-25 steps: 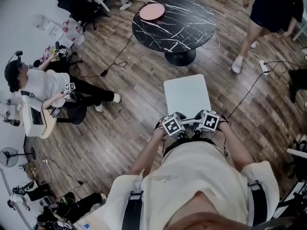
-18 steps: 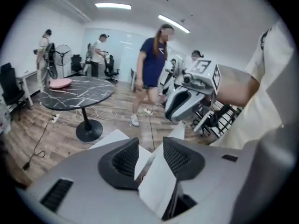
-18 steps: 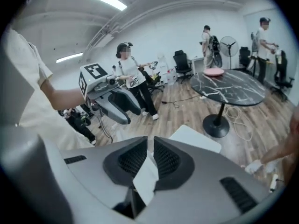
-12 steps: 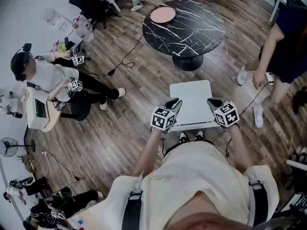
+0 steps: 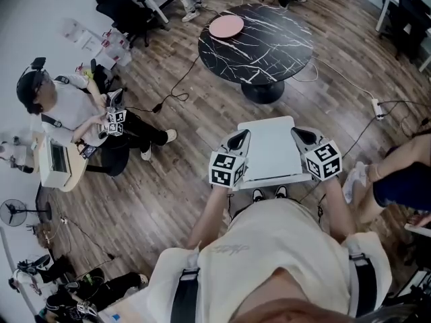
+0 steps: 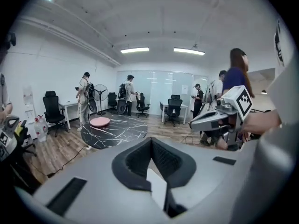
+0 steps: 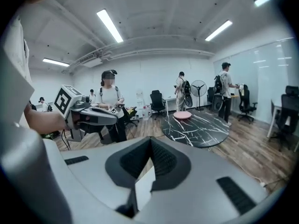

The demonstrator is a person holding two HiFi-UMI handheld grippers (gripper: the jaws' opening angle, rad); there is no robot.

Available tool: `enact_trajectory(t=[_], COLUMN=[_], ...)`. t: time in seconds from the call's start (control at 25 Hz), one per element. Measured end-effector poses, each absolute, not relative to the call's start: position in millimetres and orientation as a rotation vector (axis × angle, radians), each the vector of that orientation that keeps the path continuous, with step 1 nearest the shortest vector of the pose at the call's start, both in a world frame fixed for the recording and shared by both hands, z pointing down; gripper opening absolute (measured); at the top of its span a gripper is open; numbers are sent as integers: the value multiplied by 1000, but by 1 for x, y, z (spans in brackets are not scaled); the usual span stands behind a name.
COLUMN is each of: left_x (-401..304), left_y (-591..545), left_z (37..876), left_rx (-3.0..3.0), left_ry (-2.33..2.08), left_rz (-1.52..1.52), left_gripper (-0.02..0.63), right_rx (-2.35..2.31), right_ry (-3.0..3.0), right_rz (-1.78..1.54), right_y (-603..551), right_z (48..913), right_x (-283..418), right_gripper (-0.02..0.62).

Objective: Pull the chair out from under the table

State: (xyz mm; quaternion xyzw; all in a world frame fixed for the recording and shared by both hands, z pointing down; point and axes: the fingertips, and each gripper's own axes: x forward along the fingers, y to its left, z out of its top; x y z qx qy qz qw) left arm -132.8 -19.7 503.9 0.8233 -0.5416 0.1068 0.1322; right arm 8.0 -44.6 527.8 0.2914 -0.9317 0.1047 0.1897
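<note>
The white chair [image 5: 269,147] stands on the wood floor just in front of me, apart from the round black marble table [image 5: 256,42]. My left gripper [image 5: 240,140] hovers over the seat's left edge and my right gripper [image 5: 302,137] over its right edge, both pointing forward. The left jaws have just been closing, with nothing between them. In the left gripper view the left gripper [image 6: 150,146] is shut and empty. In the right gripper view the right gripper [image 7: 150,144] is also shut and empty. The table [image 6: 112,132] lies ahead.
A pink plate [image 5: 225,25] lies on the table's far side. A seated person [image 5: 67,116] works at the left. Cables and a power strip [image 5: 377,106] lie on the floor. Someone's legs [image 5: 397,177] are close at the right. A black office chair [image 5: 128,9] stands at the back left.
Both grippers have risen from the chair's near edge, spread apart to its two sides and tipped from pointing down to forward. Their jaws have closed. The person at the right has moved.
</note>
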Motion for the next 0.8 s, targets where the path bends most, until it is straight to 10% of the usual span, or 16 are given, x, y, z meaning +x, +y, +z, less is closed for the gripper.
enact_trajectory(t=[0.8], left_x=[-155], left_y=[-38], left_z=[394], left_rx=[2502], left_ry=[-1812], left_rz=[136], left_gripper=[17], right_rx=[1042], right_ry=[-2769], right_rz=[14], right_y=[-64], right_z=[412], right_x=[3], right_gripper=[5])
